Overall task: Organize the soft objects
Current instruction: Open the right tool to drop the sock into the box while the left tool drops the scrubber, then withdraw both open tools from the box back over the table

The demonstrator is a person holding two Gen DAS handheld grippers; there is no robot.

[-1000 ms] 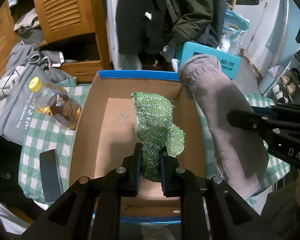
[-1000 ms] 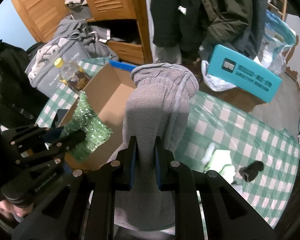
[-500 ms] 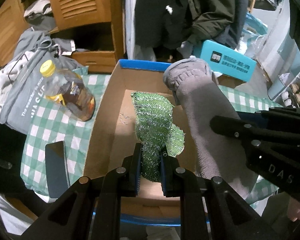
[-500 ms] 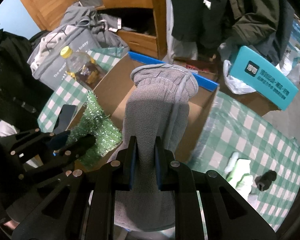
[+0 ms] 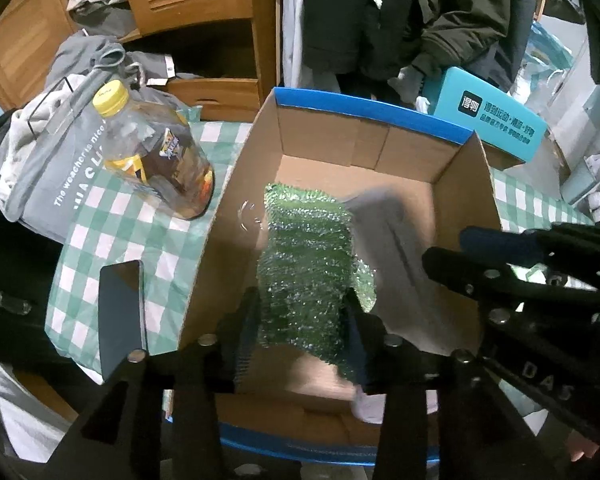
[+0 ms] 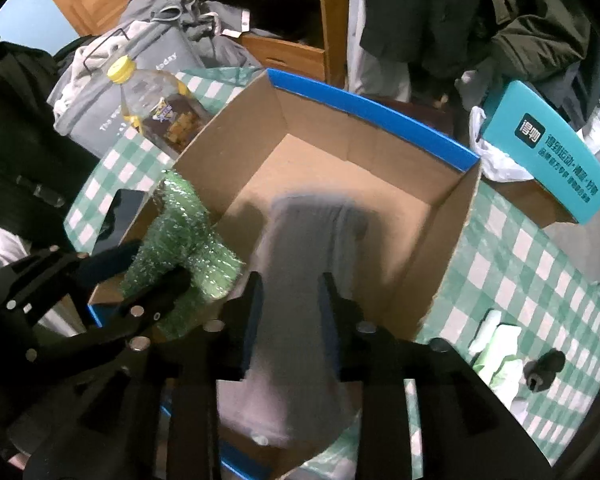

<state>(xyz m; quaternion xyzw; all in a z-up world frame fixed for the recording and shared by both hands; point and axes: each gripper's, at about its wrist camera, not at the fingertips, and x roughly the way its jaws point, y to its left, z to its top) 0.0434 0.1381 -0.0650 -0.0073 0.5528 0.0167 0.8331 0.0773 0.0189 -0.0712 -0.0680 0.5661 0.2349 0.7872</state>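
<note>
I count one cardboard box (image 5: pixel 380 148), centre of frame. Two soft items in it: one green glittery cloth (image 5: pixel 308 256) and one grey sock (image 6: pixel 300 280), blurred. Two grippers: my left gripper (image 5: pixel 300 320) at the bottom of its view, my right gripper (image 6: pixel 292 304) likewise. One bottle (image 5: pixel 156 152) with a yellow cap, upper left. One dark phone (image 5: pixel 120 312), lower left. One teal box (image 5: pixel 496 116), upper right. One small black object (image 6: pixel 544 368), lower right.

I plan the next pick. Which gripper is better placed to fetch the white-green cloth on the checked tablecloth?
Probably the right gripper: the cloth lies on its side of the box, and its fingers are open.
</note>
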